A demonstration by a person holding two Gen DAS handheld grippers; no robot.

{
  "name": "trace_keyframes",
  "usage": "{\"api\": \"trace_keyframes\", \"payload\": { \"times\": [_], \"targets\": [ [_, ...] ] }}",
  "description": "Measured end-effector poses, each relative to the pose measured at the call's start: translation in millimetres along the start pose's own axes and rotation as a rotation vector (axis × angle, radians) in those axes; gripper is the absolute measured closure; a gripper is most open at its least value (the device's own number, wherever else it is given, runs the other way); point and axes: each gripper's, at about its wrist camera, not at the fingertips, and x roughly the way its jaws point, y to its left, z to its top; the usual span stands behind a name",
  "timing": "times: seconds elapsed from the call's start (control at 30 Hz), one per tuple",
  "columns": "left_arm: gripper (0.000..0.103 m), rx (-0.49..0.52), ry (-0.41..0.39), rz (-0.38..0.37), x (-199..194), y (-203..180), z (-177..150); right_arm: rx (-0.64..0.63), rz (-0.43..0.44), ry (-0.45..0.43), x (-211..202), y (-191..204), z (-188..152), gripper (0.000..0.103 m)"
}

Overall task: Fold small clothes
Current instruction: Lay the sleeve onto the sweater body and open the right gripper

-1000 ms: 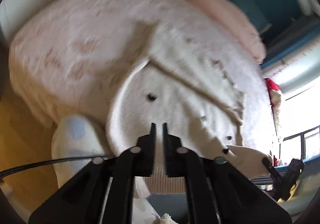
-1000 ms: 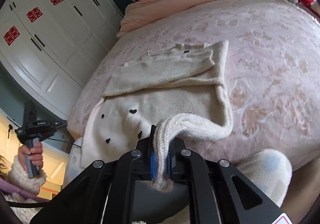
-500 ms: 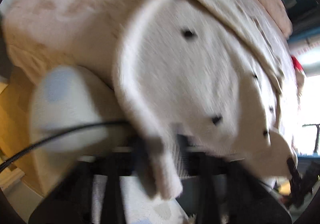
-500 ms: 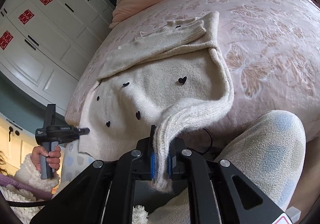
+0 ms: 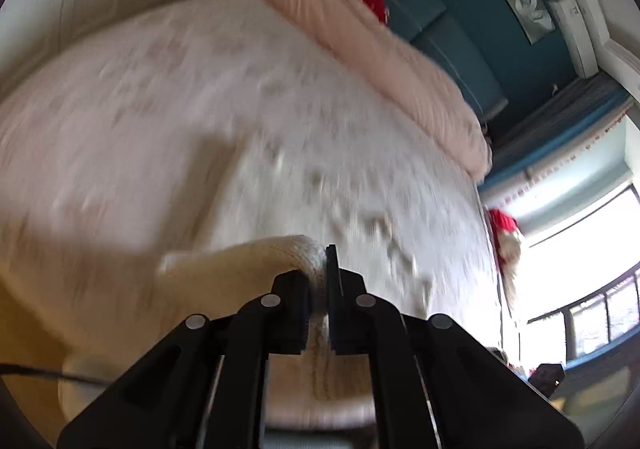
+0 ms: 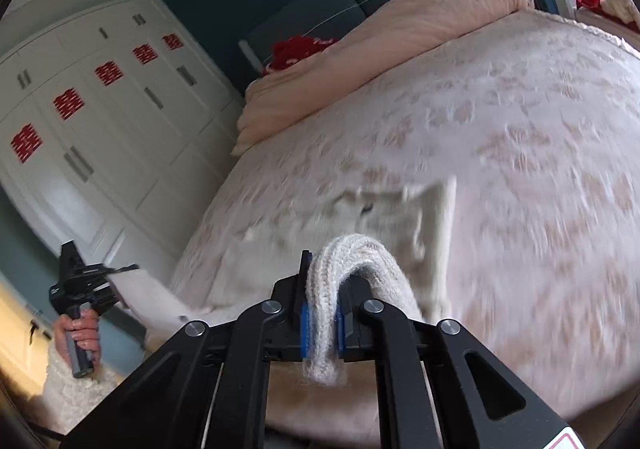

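A small cream knit sweater [image 6: 384, 217] with small dark hearts lies on the pink patterned bedspread [image 6: 540, 153]. My right gripper [image 6: 322, 289] is shut on the ribbed hem of the sweater [image 6: 344, 249], lifted off the bed. My left gripper [image 5: 318, 281] is shut on another part of the hem [image 5: 280, 249], also raised. The left gripper also shows in the right wrist view [image 6: 86, 281] at the far left, held in a hand, with cloth hanging from it. The sweater's far part [image 5: 360, 209] is blurred.
A folded peach blanket [image 6: 380, 49] and a red item [image 6: 296, 49] lie at the head of the bed. White wardrobe doors [image 6: 100, 121] stand to the left. A bright window [image 5: 580, 269] is at the right in the left wrist view.
My left gripper has closed on the sweater's hem and lifted it. Both grippers have raised the hem and swung it toward the far part of the sweater; both views are blurred by motion.
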Motion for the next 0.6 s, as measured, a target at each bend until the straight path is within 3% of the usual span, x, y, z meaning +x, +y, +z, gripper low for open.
{"api": "trace_keyframes", "payload": {
  "times": [0.1, 0.17, 0.23, 0.3, 0.33, 0.4, 0.5, 0.6],
  "targets": [
    [0.094, -0.078, -0.047, 0.062, 69.0, 9.3, 37.9, 0.080, -0.045, 0.022, 61.1, -33.8, 23.0, 0.083],
    [0.092, -0.114, -0.040, 0.094, 109.0, 22.6, 42.2, 0.177, -0.073, 0.036, 84.4, -53.5, 29.0, 0.079],
    [0.092, -0.098, -0.005, 0.208, 137.4, 32.8, 41.3, 0.207, -0.051, -0.004, 80.9, -58.4, 28.8, 0.075],
    [0.086, -0.052, -0.022, 0.229, 139.0, 37.6, 32.9, 0.174, -0.072, -0.045, 68.1, -53.8, 22.0, 0.044],
    [0.072, -0.018, -0.038, 0.232, 136.5, 38.7, 27.7, 0.147, -0.086, -0.065, 60.8, -51.1, 16.4, 0.040],
    [0.057, 0.038, -0.076, 0.247, 123.2, 46.5, 15.4, 0.067, -0.133, -0.040, 51.4, -46.0, -0.1, 0.039],
    [0.046, 0.099, -0.089, 0.238, 113.9, 56.6, 4.3, -0.009, -0.202, 0.018, 54.2, -44.8, -20.0, 0.039],
    [0.043, 0.159, -0.044, 0.279, 130.3, 58.3, 1.8, -0.045, -0.266, 0.079, 73.1, -52.3, -25.0, 0.039]
  ]
}}
